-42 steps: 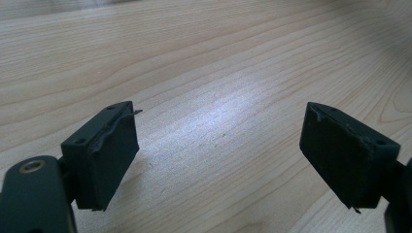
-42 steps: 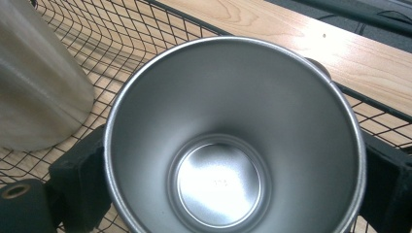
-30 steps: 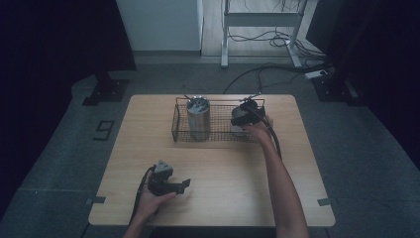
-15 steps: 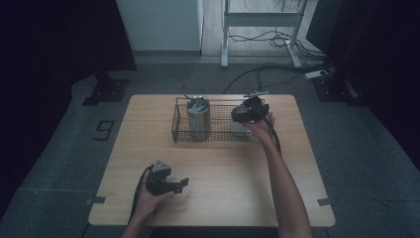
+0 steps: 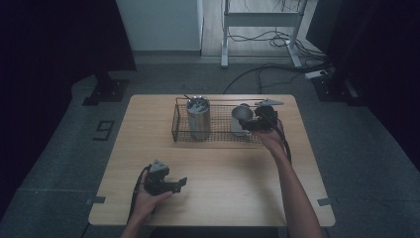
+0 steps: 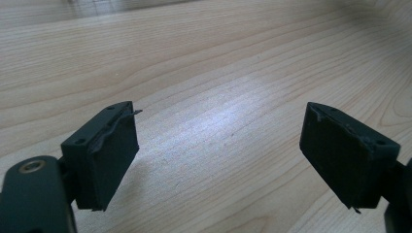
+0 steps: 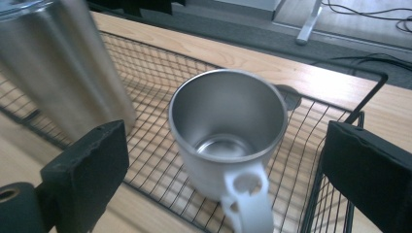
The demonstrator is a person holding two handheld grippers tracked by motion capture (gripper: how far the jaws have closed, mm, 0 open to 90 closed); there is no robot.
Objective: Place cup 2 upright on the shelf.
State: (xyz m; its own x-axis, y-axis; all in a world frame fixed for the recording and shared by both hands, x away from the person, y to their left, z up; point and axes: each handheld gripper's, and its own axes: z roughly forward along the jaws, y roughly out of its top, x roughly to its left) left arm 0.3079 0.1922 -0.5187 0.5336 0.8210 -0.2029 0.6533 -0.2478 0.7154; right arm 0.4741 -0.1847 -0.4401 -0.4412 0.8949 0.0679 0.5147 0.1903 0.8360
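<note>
A steel-lined mug (image 7: 228, 116) with a white handle stands upright in a black wire basket (image 5: 218, 137), at its right end. My right gripper (image 7: 226, 141) is open just in front of the mug, its jaws wide on either side and clear of it; in the high view this gripper (image 5: 253, 123) hovers at the basket's right end beside the mug (image 5: 240, 117). My left gripper (image 5: 179, 183) rests low over the table's front left, pointing right. Its jaws (image 6: 218, 116) stand apart with only bare wood between them.
A tall steel tumbler (image 5: 198, 118) stands in the left half of the basket, close to the left jaw in the right gripper view (image 7: 63, 63). The wooden table (image 5: 237, 173) has free room in front of the basket. Cables and a metal stand lie on the floor beyond.
My right gripper has pulled back to the right and slightly up, away from the mug, which now shows uncovered in the basket. The left hand has stayed put.
</note>
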